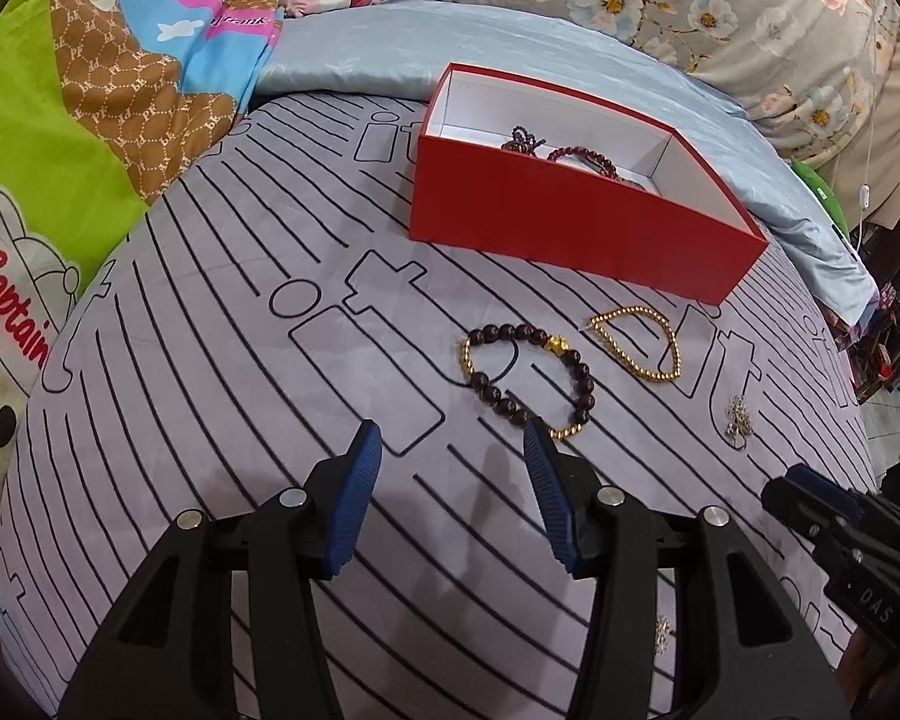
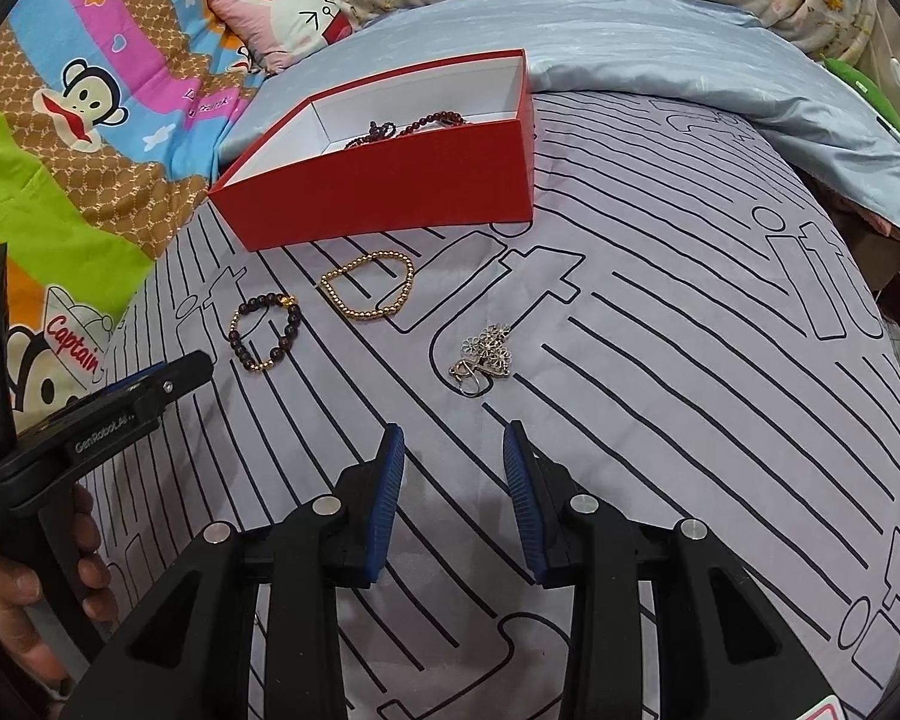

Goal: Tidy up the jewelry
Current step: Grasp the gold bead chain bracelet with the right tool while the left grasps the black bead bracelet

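Both tongs hang released above the striped grey bedsheet (image 2: 660, 312). Left gripper (image 1: 453, 438) has its jaws spread, one tip just at the near edge of the dark bead bracelet (image 1: 525, 375). Right gripper (image 2: 453, 441) is likewise spread and empty, with the silver flower brooch (image 2: 486, 354) lying just beyond its tips. Beside the dark bracelet lies the gold bead bracelet (image 2: 369, 291), close to the near wall of the red box (image 2: 390, 186). Inside that box, toward the sheet's far edge, rest dark red bead strands (image 1: 570, 153).
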Demonstrator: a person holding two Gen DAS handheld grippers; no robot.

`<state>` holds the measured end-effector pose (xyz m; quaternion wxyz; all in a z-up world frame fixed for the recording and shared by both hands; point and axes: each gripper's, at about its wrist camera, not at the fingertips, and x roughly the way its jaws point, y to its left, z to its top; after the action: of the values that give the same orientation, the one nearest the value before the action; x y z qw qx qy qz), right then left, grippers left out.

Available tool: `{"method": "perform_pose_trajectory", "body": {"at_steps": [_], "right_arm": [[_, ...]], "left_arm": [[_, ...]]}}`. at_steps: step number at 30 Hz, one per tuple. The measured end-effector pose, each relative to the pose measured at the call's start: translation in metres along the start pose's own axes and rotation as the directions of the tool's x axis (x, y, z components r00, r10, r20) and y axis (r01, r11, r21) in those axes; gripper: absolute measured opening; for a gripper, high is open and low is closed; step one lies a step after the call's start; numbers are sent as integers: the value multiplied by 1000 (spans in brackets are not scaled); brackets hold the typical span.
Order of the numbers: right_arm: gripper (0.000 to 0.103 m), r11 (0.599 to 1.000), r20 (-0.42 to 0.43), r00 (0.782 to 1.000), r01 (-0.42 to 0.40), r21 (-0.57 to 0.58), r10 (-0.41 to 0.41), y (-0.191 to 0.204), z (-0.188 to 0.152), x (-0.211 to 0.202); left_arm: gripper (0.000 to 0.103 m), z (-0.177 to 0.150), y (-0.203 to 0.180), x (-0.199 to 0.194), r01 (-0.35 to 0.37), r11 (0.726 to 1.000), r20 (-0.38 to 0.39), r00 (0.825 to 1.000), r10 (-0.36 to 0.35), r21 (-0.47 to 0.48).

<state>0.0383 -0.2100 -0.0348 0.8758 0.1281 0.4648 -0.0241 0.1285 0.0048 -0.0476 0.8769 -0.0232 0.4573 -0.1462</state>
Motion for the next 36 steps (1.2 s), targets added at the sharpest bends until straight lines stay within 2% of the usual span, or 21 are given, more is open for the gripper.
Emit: {"method": "perform_pose_trajectory", "body": {"at_steps": [7, 10, 14, 18, 26, 32, 36], "right_arm": [[34, 1000, -9, 1000, -12, -5, 12, 4, 1, 3], [34, 1000, -10, 1000, -20, 0, 20, 5, 3, 5], [34, 1000, -7, 1000, -30, -6, 30, 8, 9, 9], [34, 999, 9, 999, -33, -29, 33, 17, 23, 15], [34, 997, 6, 999, -48, -68, 49, 35, 51, 40], [34, 996, -8, 997, -76, -37, 76, 36, 61, 54], [34, 996, -9, 998, -56, -65, 56, 42, 71, 63]], "left_arm": [[47, 11, -12, 20, -5, 1000, -12, 1000, 6, 18], [46, 12, -17, 30, -29, 999, -15, 999, 29, 33], [28, 13, -25, 34, -81, 993, 10, 997, 81, 87], [7, 14, -18, 33, -87, 993, 9, 996, 87, 74], [7, 10, -8, 27, -67, 996, -12, 998, 68, 59], [7, 6, -7, 25, -60, 996, -10, 998, 61, 61], [7, 5, -6, 25, -55, 997, -8, 998, 55, 58]]}}
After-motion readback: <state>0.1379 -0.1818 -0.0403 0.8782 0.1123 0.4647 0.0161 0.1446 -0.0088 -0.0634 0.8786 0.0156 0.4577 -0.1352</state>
